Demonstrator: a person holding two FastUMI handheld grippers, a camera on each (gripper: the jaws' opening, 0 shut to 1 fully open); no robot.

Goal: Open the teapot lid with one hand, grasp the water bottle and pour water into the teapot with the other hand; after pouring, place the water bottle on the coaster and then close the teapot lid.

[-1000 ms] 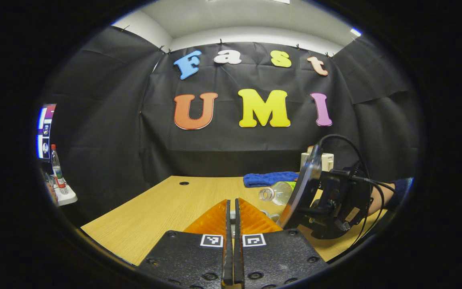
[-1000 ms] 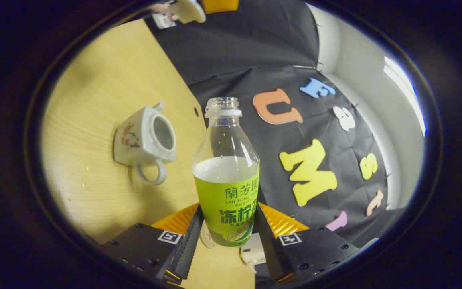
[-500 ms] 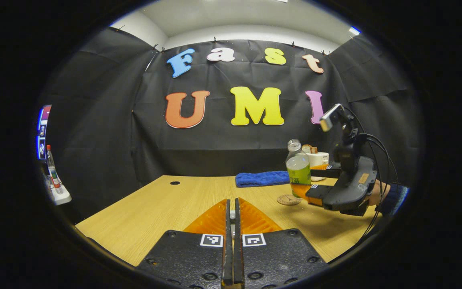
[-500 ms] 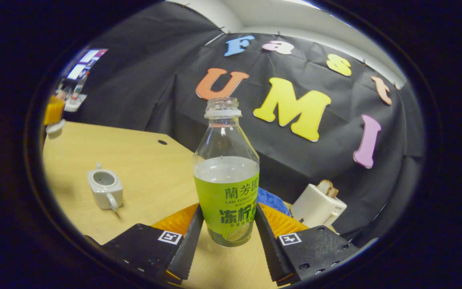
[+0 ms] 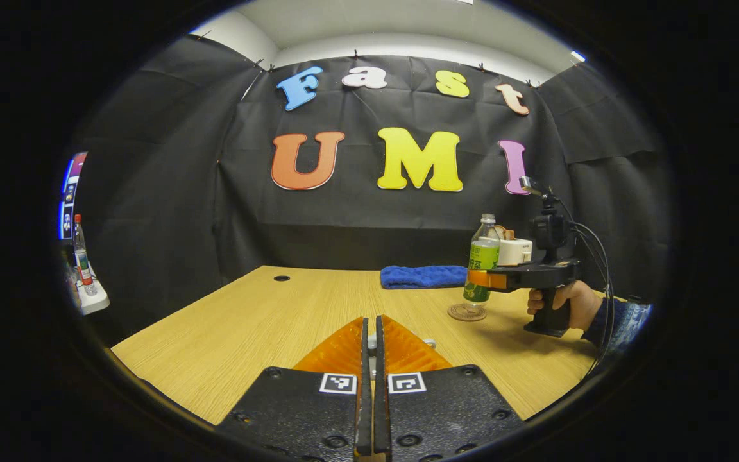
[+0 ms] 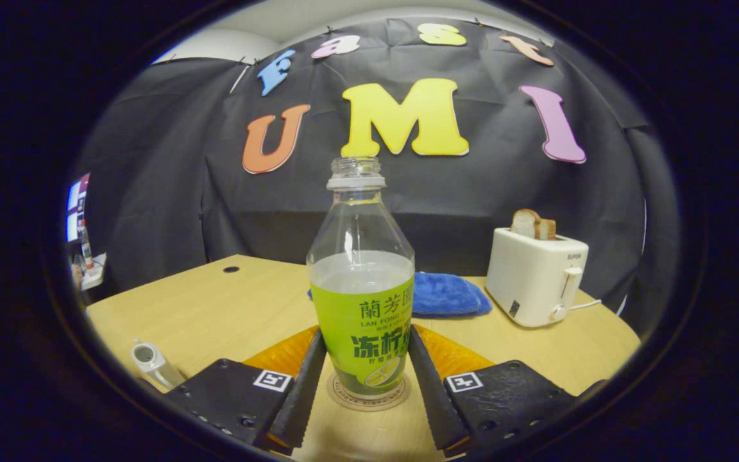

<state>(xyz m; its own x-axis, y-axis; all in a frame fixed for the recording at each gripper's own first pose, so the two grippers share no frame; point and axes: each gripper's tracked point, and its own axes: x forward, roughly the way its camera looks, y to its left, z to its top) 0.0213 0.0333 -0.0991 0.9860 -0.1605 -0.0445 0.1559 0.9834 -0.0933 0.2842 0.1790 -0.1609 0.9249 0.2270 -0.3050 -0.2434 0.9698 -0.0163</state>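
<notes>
Right tongs [image 6: 362,385] pinch the half-full, likely slippery bottle [image 6: 362,282] low, centre frame; left tongs [image 5: 370,359] closed, seemingly empty.

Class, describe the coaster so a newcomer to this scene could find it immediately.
Start at the wooden table and find the white toaster and blue cloth at its back. Nearer than the cloth stands the green-labelled water bottle; the coaster is the flat round disc beneath it, the only round thing lying flat there.
</notes>
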